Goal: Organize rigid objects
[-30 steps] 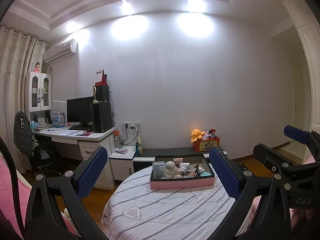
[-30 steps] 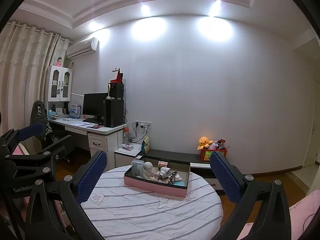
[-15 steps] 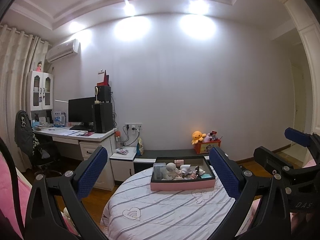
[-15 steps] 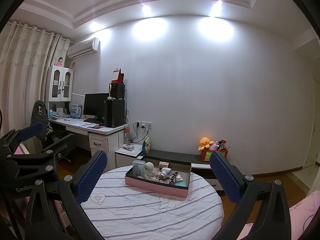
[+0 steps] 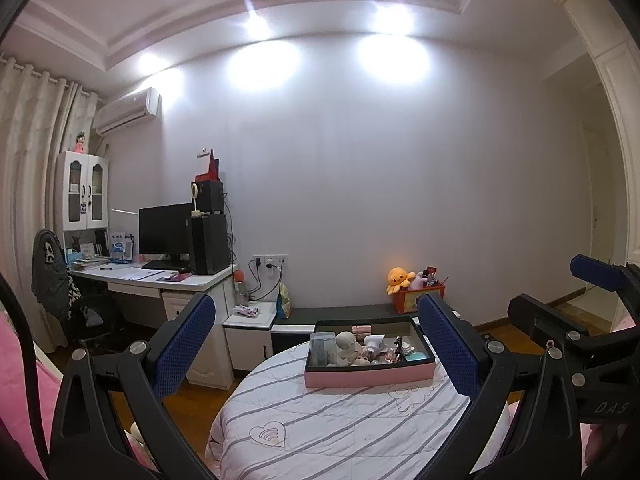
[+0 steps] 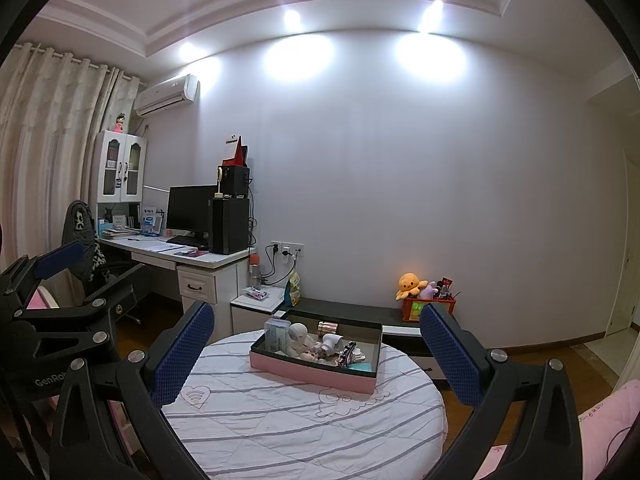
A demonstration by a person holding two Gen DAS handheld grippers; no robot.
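Note:
A pink box with a dark inside (image 5: 368, 375) (image 6: 312, 372) stands on the far part of a round table with a striped white cloth (image 5: 320, 420) (image 6: 280, 420). It holds several small items: a clear container (image 5: 322, 346), a white figurine (image 5: 346, 344) (image 6: 298, 334), a white cylinder (image 6: 332, 340). My left gripper (image 5: 316, 352) is open and empty, held high and well short of the box. My right gripper (image 6: 316, 356) is open and empty, at about the same distance. Each gripper shows at the edge of the other's view.
A white desk (image 5: 160, 280) with a monitor and computer tower stands at the left, a chair (image 5: 52, 272) beside it. A low dark bench (image 6: 360, 314) behind the table carries a red toy box with an orange plush (image 6: 412, 284). Pink bedding (image 6: 608, 412) lies at the right.
Both views have shifted slightly, the box sitting a little lower and closer in frame. Both grippers stay open and empty.

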